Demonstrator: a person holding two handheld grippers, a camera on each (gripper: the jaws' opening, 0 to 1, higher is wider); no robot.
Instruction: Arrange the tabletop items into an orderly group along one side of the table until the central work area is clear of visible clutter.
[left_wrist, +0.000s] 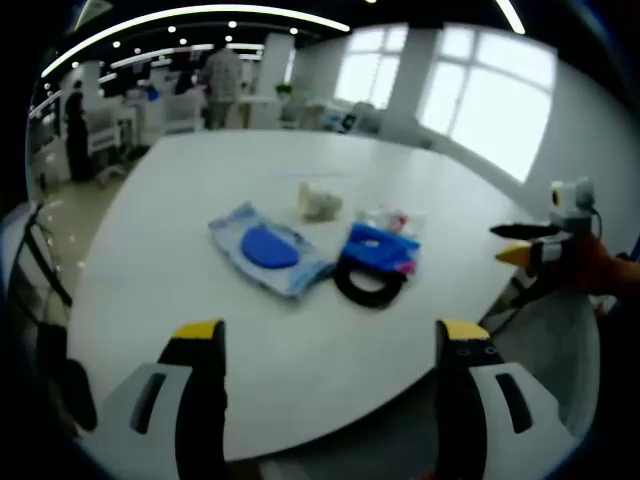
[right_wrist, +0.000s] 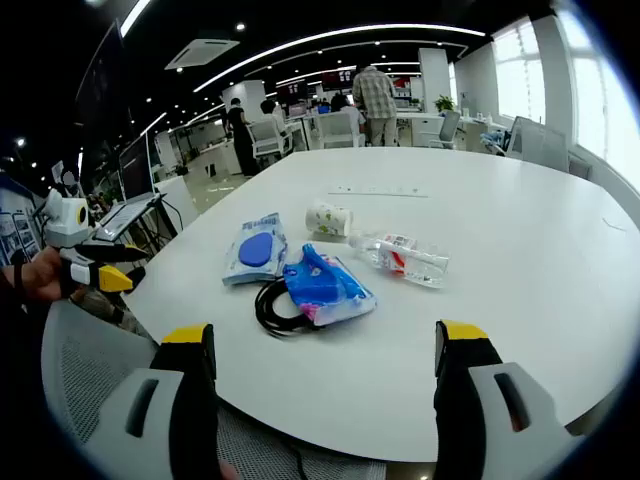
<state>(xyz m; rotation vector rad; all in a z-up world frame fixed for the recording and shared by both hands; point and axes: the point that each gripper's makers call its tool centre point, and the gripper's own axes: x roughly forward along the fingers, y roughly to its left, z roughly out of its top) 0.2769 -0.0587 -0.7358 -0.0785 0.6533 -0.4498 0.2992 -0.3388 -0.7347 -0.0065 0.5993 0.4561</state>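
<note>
Left gripper view: a round white table (left_wrist: 300, 350) is seen from its edge, with the left gripper (left_wrist: 330, 345) low in front, its two yellow-tipped jaws set wide apart and nothing between them.
Right gripper view: the same table (right_wrist: 520, 300) is seen from another side, the right gripper (right_wrist: 325, 345) likewise spread wide and unloaded.
Other tool: in the left gripper view the right gripper (left_wrist: 530, 245) is seen at the right, beyond the table edge; in the right gripper view the left gripper (right_wrist: 105, 265) is seen at the left, held in a hand (right_wrist: 40, 275). Whether their jaws are apart cannot be told from these side-on sightings.
Surface: glossy white, bare apart from one cluster near the middle.
Room: an open office, lit by ceiling strips and large windows (left_wrist: 490, 100); desks and chairs are ranged at the back, where people (right_wrist: 375, 95) are standing.
Count, packets: two blue ones, a flat pack with a round blue patch (right_wrist: 255, 250) and a brighter blue pack (right_wrist: 325, 285) beside it.
Count, cable: one black coil (right_wrist: 275, 310), partly under the brighter pack.
Count, roll: one small white roll (right_wrist: 330, 218), behind the packs.
Count, clear wrapper: one, with red marking (right_wrist: 405, 255), just beside the brighter pack.
Placement: all five items are grouped closely together, well in from the table edge.
</note>
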